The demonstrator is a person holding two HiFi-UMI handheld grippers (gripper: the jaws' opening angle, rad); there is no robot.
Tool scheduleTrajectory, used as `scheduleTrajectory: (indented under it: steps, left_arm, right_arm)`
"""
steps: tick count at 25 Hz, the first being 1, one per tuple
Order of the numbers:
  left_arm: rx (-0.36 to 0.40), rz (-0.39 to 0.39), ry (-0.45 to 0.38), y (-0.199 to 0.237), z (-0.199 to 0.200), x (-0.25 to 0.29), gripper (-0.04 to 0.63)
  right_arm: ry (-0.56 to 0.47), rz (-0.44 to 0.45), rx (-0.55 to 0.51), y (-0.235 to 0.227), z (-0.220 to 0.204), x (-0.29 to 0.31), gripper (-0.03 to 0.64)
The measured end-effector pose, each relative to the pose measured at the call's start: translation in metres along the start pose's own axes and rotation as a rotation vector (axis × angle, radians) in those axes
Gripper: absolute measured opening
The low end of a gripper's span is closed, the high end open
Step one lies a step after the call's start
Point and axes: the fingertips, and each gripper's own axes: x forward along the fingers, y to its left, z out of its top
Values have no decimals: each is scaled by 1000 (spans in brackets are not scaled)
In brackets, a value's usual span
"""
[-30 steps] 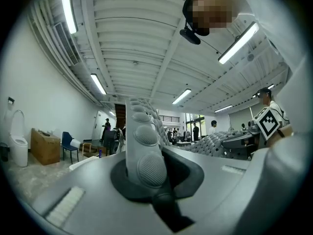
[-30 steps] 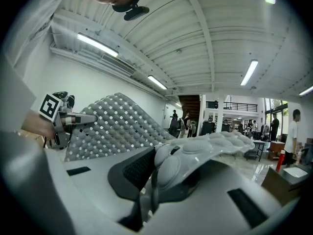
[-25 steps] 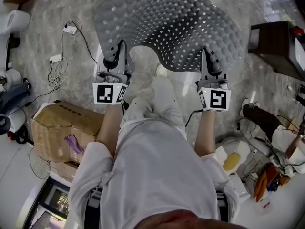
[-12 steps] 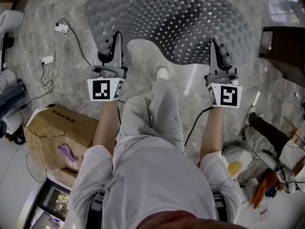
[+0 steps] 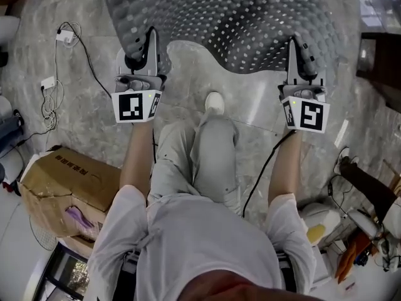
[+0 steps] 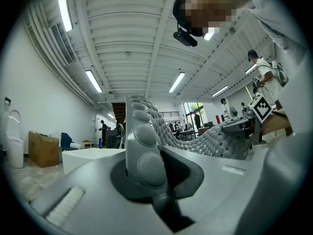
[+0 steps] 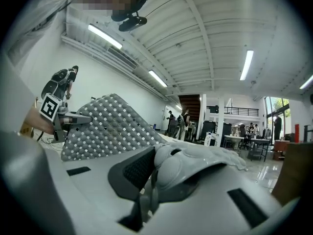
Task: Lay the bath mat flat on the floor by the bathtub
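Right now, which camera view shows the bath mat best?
The head view: it shows most of the bath mat from above, held between the left gripper and right gripper. Each gripper view shows only the pinched edge and a slice.

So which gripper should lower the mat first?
Neither, probably: left gripper and right gripper are both shut on the near edge of the mat, about level, so lowering together seems best.

Bath mat (image 5: 225, 17) far edge cut off at head view's top. Dark furniture (image 5: 383, 61) clipped by right edge. Distant people (image 7: 172, 120) too small to tell apart.
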Motion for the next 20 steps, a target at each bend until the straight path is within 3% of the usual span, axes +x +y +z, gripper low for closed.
scheduleTrajectory:
  steps: [8, 14, 20]
  left_arm:
    - [51, -25, -16, -23, -116, 4, 20]
    - [73, -38, 7, -25, -176, 1, 20]
    - [26, -32, 68, -26, -244, -2, 21]
  right_arm:
    - [-42, -32, 27, 1, -124, 2, 23]
    - [-30, -27, -16, 16, -178, 17, 23]
    - [50, 9, -39, 27, -240, 25, 23]
